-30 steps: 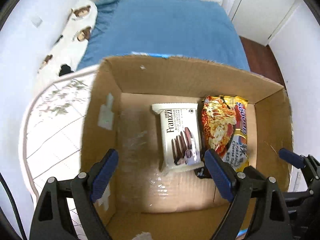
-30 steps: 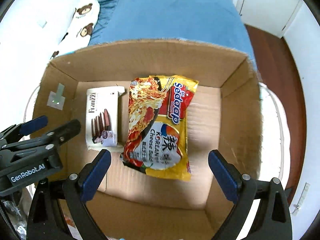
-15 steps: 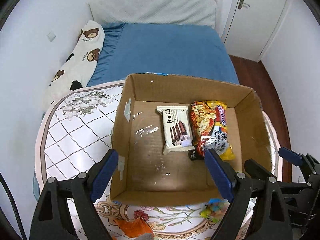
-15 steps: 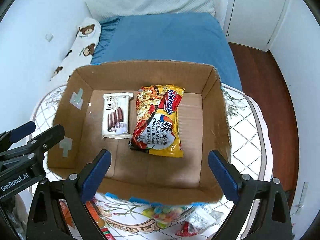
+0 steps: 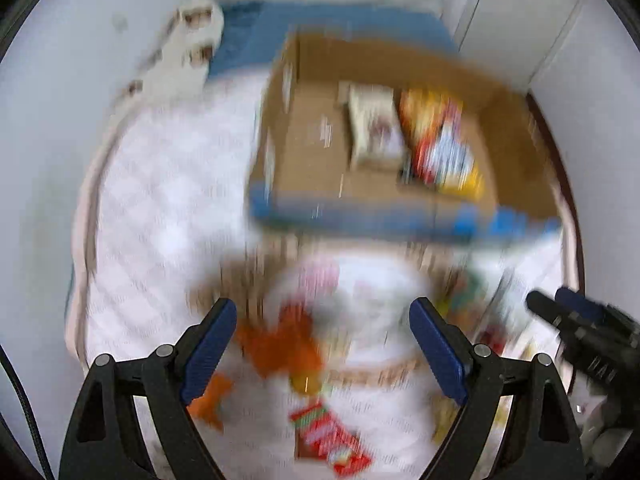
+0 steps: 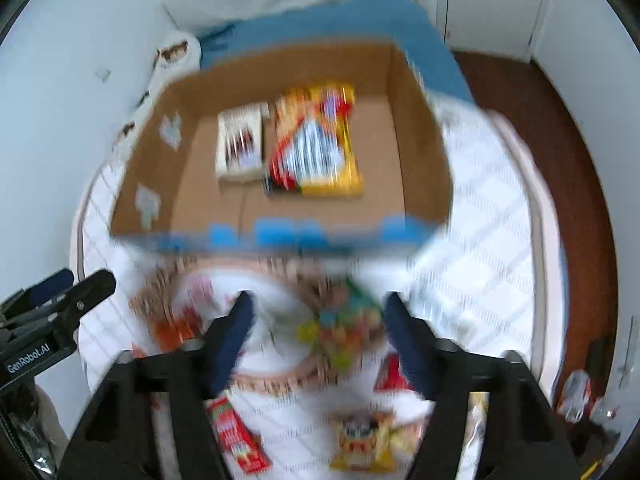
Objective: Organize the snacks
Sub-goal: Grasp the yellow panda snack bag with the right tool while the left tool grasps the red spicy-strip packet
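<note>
Both views are blurred by motion. An open cardboard box (image 5: 312, 168) (image 6: 192, 168) stands on the round table and holds a white biscuit pack (image 5: 374, 128) (image 6: 240, 142) beside a yellow noodle packet (image 5: 440, 144) (image 6: 316, 148). My left gripper (image 5: 322, 330) is open and empty above loose snacks in front of the box: an orange pack (image 5: 280, 344) and a red pack (image 5: 332, 436). My right gripper (image 6: 318, 318) is open and empty above a colourful candy bag (image 6: 340, 328). A red pack (image 6: 236, 436) and a yellow bag (image 6: 360, 444) lie nearer.
The table has a white patterned cloth (image 5: 168, 184) (image 6: 480, 232). A blue bed (image 6: 332, 24) with a bear-print pillow (image 5: 188, 40) lies behind the table. White walls stand left and right, with dark wooden floor (image 6: 568, 168) at the right.
Both grippers have pulled back and away from the box toward the table's near side. The loose snacks in front of the box have come into view. Both stay open.
</note>
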Tool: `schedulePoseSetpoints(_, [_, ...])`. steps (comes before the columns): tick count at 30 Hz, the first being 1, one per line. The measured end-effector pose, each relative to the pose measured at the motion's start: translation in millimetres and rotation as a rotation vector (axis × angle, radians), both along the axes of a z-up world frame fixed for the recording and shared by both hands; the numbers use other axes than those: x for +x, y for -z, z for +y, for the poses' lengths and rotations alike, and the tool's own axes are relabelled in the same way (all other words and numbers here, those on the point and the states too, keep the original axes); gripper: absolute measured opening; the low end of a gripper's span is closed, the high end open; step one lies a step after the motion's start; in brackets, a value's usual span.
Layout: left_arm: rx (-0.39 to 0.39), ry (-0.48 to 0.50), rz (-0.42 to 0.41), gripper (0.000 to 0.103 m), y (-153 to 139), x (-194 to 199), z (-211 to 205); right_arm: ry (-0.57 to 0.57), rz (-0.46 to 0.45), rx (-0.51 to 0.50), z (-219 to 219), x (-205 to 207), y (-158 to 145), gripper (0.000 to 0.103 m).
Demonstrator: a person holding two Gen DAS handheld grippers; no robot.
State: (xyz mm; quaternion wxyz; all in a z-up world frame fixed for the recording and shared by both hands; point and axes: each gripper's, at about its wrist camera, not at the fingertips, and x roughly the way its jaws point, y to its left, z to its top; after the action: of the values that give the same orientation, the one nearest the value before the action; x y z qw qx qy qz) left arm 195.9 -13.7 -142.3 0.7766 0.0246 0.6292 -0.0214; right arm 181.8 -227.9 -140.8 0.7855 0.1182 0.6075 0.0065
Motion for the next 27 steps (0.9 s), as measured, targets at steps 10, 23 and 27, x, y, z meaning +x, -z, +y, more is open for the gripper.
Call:
schedulePoseSetpoints(10, [-0.160,-0.124,0.592,0.088,169.8,-106.5,20.9,0.039,0.298,0.085,-14.5,-98.5,110.1,0.065])
schedulePoseSetpoints(23, [-0.017,0.003,0.471,0.053,195.3,-107.0,-19.4,0.010,0.416,-0.010,1.8,-128.2,179.2,0.065])
schedulePoseSetpoints(27, [0.091,0.166,0.314,0.053,177.9,-103.7,-51.4,-0.003,0.390,0.025,10.2,-130.4,184.0,0.058])
